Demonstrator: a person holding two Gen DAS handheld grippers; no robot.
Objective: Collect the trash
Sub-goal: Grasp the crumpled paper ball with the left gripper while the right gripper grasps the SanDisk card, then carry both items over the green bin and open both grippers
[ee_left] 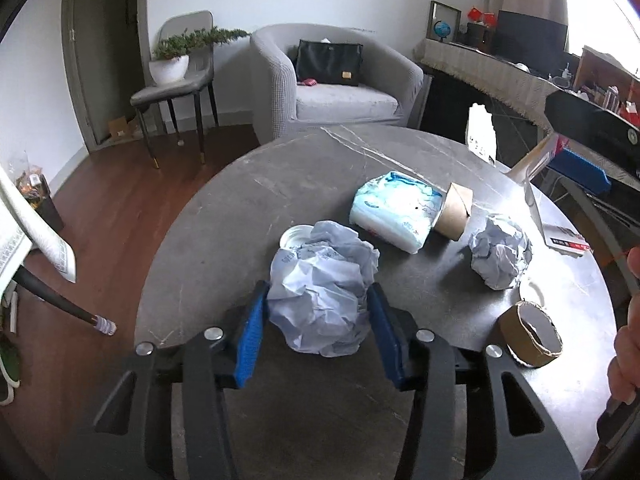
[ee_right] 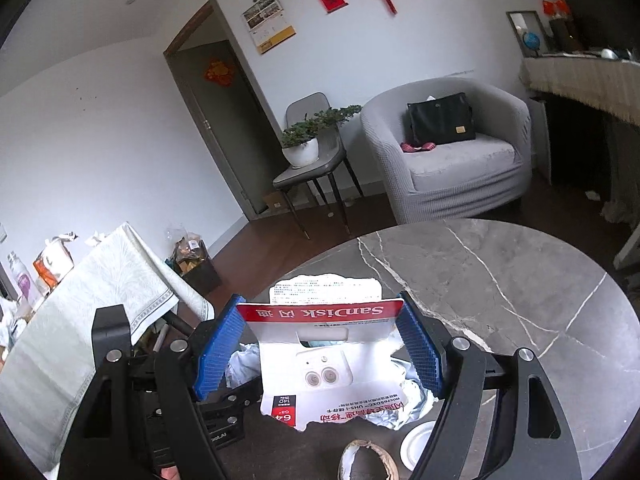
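- "SanDisk" with Chinese characters was read, inverted, on the red band of the card package (ee_right: 320, 344).
- "64 GB" and "140" were printed on its black-and-red corner.

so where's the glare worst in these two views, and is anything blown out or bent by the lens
Left wrist view: window light at the upper right blows out; glare whitens the tissue pack and streaks the table beside it. Right wrist view: even light, and the SanDisk card in the right gripper reads sharply. Both views: fisheye bends door frames and the table rim.
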